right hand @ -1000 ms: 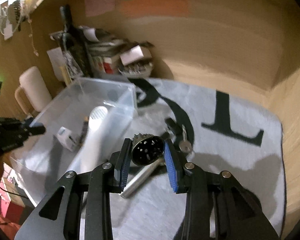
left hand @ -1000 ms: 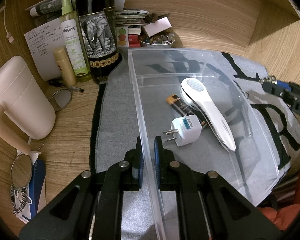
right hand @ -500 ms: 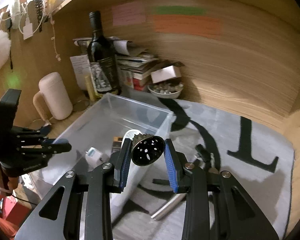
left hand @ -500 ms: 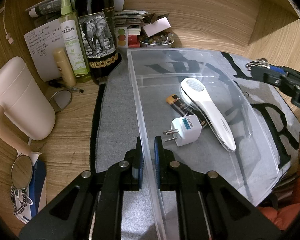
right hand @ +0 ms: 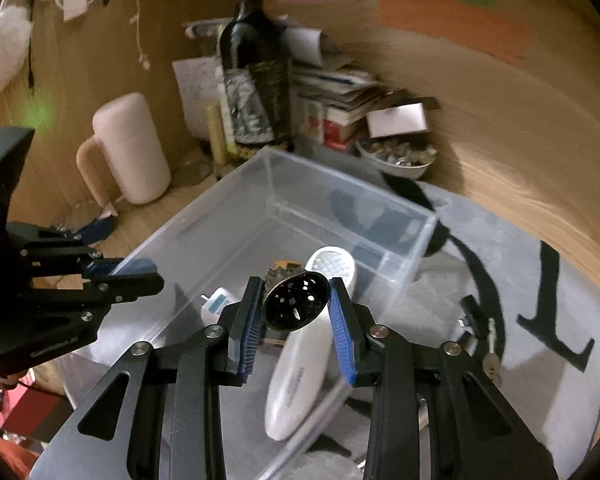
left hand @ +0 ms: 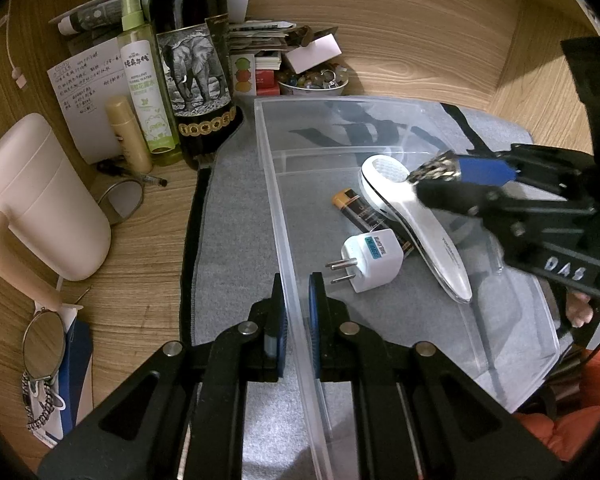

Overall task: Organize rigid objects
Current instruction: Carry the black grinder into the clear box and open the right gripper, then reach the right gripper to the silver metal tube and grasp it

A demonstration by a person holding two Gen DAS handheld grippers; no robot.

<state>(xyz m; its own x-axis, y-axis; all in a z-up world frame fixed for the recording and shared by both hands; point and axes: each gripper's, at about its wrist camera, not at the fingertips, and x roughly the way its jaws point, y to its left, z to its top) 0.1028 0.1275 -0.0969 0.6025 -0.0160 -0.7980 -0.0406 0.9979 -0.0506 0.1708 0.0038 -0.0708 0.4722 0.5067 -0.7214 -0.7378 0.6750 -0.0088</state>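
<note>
A wooden counter is carrying a grey mat, a wine bottle, a pink jug and a bowl; a clear bin is sitting on the mat.

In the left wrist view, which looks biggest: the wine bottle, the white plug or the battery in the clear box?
1. Wine bottle.
2. White plug.
3. Battery, partly hidden, so only roughly ranked.
</note>
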